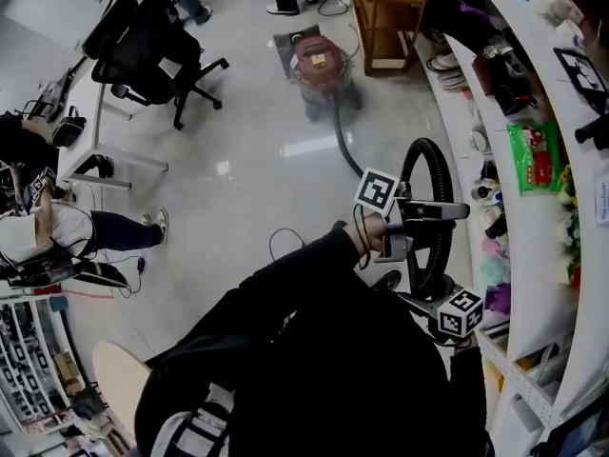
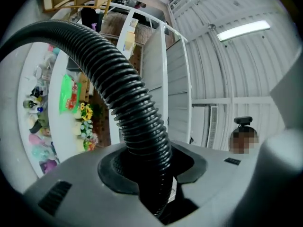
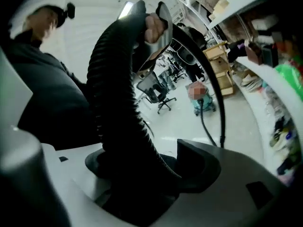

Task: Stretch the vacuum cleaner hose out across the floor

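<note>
The hose is showing black ribbed plastic, its ridges catching a soft sheen. The left gripper and right gripper are presenting smooth matt grey plastic shells, with pads looking like matt black rubber. The floor is gleaming, pale and glossy, mirroring the ceiling lights. The vacuum cleaner is wearing a shiny red casing. The frame beside it is appearing as bare light wood. The sleeve is reading as matt black cloth.
</note>
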`<state>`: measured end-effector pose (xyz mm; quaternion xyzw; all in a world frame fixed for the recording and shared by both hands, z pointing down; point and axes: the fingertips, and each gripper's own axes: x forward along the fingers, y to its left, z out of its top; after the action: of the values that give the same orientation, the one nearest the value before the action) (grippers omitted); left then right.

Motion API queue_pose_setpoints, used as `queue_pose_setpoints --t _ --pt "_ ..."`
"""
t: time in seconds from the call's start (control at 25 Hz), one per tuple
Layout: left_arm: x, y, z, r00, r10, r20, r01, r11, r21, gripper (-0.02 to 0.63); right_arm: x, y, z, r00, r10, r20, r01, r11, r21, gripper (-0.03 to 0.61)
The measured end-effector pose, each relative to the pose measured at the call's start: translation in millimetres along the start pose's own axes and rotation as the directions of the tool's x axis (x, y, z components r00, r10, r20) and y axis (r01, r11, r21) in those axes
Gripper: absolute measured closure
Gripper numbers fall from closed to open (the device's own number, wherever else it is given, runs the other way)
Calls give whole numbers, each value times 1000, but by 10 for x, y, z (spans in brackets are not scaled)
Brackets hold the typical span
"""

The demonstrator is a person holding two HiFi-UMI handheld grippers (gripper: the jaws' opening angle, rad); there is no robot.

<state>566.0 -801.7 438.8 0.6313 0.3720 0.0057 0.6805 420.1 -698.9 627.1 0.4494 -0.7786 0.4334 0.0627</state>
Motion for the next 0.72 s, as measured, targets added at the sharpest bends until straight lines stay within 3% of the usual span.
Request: queue_pose_setpoints --t 0.08,0.12,0.24,0.36,0.44,0.52,0.6,0.64,0.68,0.72 --pt "39 200 -316 998 66 -17 -65 998 25 440 -95 -128 -306 992 -110 -62 103 989 -107 224" --pt "64 301 -488 994 99 -34 -98 995 36 442 -120 -140 -432 988 -128 -88 115 983 -145 224" --pt "107 515 -1009 974 186 -133 -177 981 75 445 -151 -11 -724 977 -121 -174 70 959 -276 224" --pt "97 502 -1294 951 208 -229 -183 975 127 451 -287 140 -769 977 -107 -182 28 921 -390 224" --pt "76 410 -1384 942 203 -267 -162 972 170 459 -479 253 -733 992 -44 -120 1 941 -337 224" --pt "16 372 -1466 930 221 -292 -163 964 211 462 -779 356 -552 996 61 61 -49 982 -183 224" --pt "-105 399 -1546 926 245 -286 -183 957 226 462 -1153 388 -256 944 114 310 -116 993 -13 224" --pt "-186 423 -1599 928 250 -276 -190 955 226 462 -1319 370 -125 910 97 404 -127 991 47 224" --pt "-275 447 -1677 928 254 -272 -195 954 226 462 -1438 338 -38 887 60 457 -108 991 81 224" --pt "-355 453 -1795 924 258 -282 -198 954 224 462 -1497 308 0 884 13 468 -59 995 83 224"
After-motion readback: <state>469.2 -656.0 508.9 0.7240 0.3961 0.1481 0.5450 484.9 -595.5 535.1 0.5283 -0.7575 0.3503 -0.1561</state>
